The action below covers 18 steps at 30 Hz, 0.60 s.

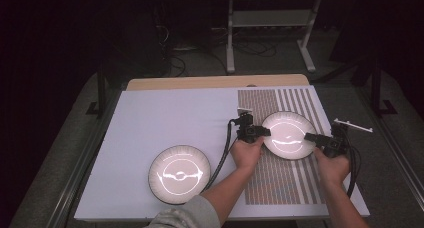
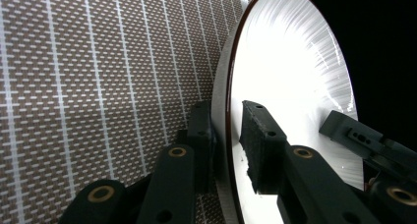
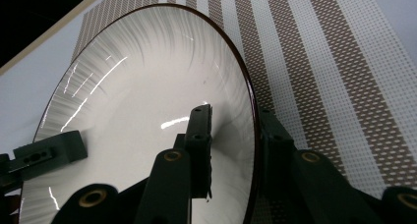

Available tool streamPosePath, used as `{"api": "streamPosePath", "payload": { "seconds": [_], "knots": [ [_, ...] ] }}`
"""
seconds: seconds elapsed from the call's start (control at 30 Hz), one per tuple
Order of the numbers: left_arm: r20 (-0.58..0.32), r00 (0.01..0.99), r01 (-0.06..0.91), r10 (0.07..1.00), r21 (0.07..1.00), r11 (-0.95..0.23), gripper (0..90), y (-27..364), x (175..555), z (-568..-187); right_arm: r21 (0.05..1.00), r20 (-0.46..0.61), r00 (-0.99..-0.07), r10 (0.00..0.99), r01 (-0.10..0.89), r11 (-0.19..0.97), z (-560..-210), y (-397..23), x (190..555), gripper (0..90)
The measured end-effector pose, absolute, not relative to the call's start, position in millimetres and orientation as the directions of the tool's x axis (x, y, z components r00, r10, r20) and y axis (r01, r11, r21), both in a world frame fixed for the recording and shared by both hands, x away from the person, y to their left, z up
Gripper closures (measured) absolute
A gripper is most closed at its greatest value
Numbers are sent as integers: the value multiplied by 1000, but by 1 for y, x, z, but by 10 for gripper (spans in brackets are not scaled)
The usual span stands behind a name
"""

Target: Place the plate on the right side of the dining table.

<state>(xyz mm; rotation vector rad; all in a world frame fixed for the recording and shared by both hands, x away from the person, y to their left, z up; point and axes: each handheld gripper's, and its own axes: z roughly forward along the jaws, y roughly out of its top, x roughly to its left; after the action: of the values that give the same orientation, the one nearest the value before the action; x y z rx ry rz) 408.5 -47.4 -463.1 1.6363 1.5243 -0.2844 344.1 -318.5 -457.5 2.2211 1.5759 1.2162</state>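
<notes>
High view: two white plates lie on the table (image 1: 150,113); the right plate (image 1: 288,134) sits on the striped placemat (image 1: 280,178), the left plate (image 1: 179,174) on the plain surface nearer the person, well apart from it.
Left gripper (image 1: 255,133): at the right plate's left rim, one jaw over the plate's face and one under it.
Left gripper view: the rim of the right plate (image 2: 290,81) stands between the two jaws; a thin gap shows between the upper pad and the plate, so the jaws straddle the rim rather than clamp it.
Right gripper (image 1: 320,139): at the same plate's right rim, opposite the other gripper.
Right gripper view: the rim of the right plate (image 3: 147,101) runs between the jaws; whether the pads press on it cannot be told.
Done so far: as it looks, the right plate is on the placemat with both grippers at its edges.
Left to do: likely to draw both grippers clear of the rim; the left plate lies untouched and has no mat under it.
</notes>
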Motion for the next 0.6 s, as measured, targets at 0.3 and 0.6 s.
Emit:
{"api": "streamPosePath", "payload": {
  "seconds": [0.3,0.6],
  "knots": [
    [-643,287,860,710,499,104,566,-40,411,-447,631,475,75,877,665,-399,-448,-320,340,601],
    [-623,374,828,687,558,55,492,-22,409,-426,731,367,11,930,615,-296,-429,-313,332,499]
  ]
}}
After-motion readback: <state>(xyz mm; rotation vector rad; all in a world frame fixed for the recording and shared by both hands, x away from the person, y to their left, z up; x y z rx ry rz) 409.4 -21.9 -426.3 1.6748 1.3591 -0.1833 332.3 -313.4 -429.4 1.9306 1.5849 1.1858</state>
